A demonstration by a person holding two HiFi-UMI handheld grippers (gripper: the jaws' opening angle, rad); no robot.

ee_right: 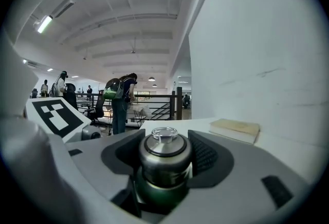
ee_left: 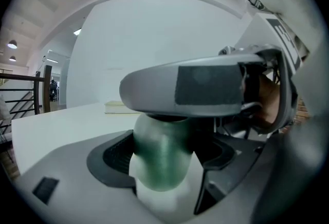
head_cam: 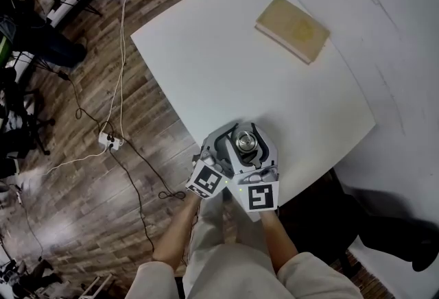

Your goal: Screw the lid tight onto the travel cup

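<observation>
nearest the person, at the near edge of the white tabletop (head_cam: 226, 64), the two tools met on one thing, the travel cup (ee_left: 159, 141), which stood upright with its long axis vertical. the left tool (ee_left: 163, 156) sat lower, its jaws closed on the cup's green body from either side. the right tool (ee_right: 165, 156) lay just above it, crossing over it, jaws spread wide yet pressed on the steel lid (ee_right: 165, 148) at both flanks. so the lid sat straight over the body, both tools reaching it nearly level from the person's side. any tightening would probably have to be a turn about that upright axis, with the lower grip steadying the cup. farther off, well apart near the far edge, a tan book (head_cam: 293, 28) lay flat.
</observation>
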